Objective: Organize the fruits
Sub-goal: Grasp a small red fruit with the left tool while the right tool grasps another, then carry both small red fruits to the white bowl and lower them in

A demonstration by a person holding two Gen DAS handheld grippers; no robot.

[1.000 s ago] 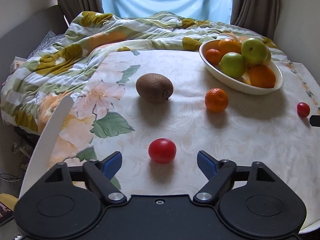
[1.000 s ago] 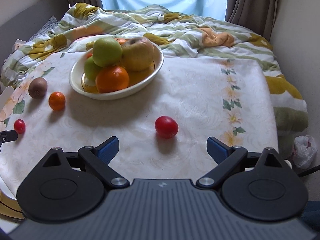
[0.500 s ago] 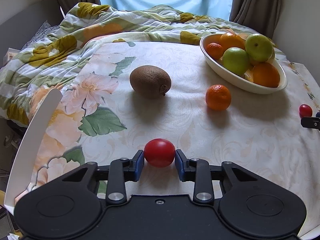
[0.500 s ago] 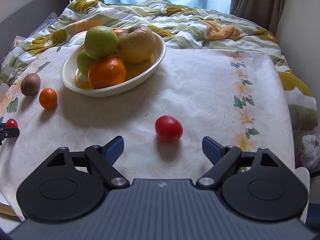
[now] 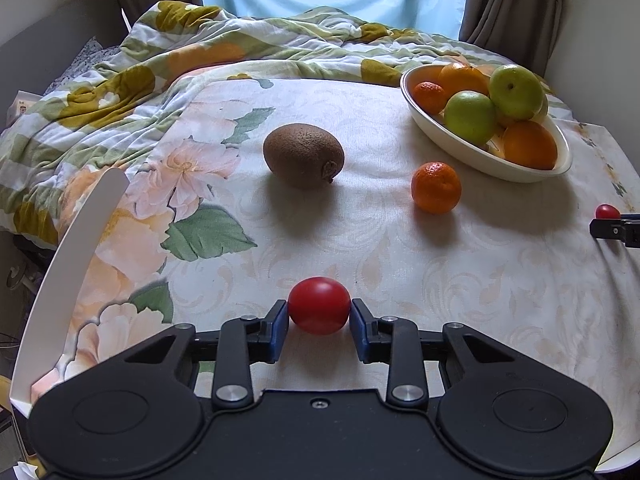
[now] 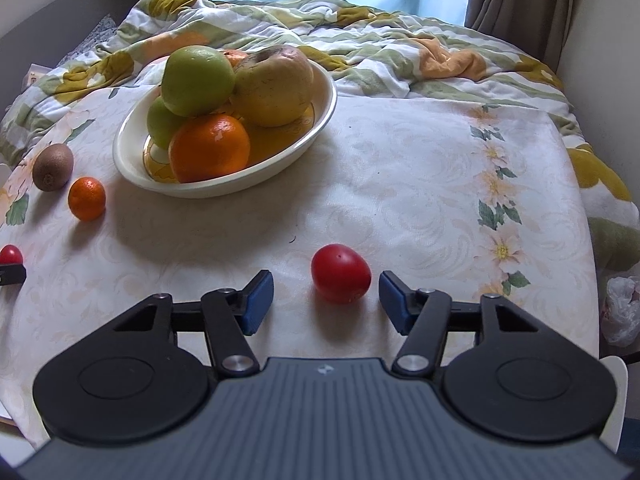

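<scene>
On the tabletop (image 5: 460,280), one red tomato (image 5: 319,311) is squeezed by the left hand-held gripper (image 5: 319,322); another tomato (image 6: 340,279) is flanked, untouched, by the spread right hand-held gripper (image 6: 326,302).

Bowl (image 6: 320,120) fruit underneath hidden; right tongs (image 5: 618,230) cut off

- Tablecloth (image 6: 400,184): cream w/ faint damask swirls; pink flowers, green leaves along the edges.
- Bowl (image 6: 224,190): off-white, yellow motif inside; holds green apples, oranges, a yellow-brown apple.
- Kiwi (image 5: 303,155): fuzzy brown.
- Mandarin (image 5: 436,187): bright orange.
- Two tomatoes (image 5: 319,311) (image 6: 340,279): glossy red.
- Gripper pads (image 6: 258,294): blue on black bodies.
- Quilt (image 6: 360,48): green/white stripes, mustard & orange blotches.
- Curtains (image 5: 508,4): grey-brown.
</scene>
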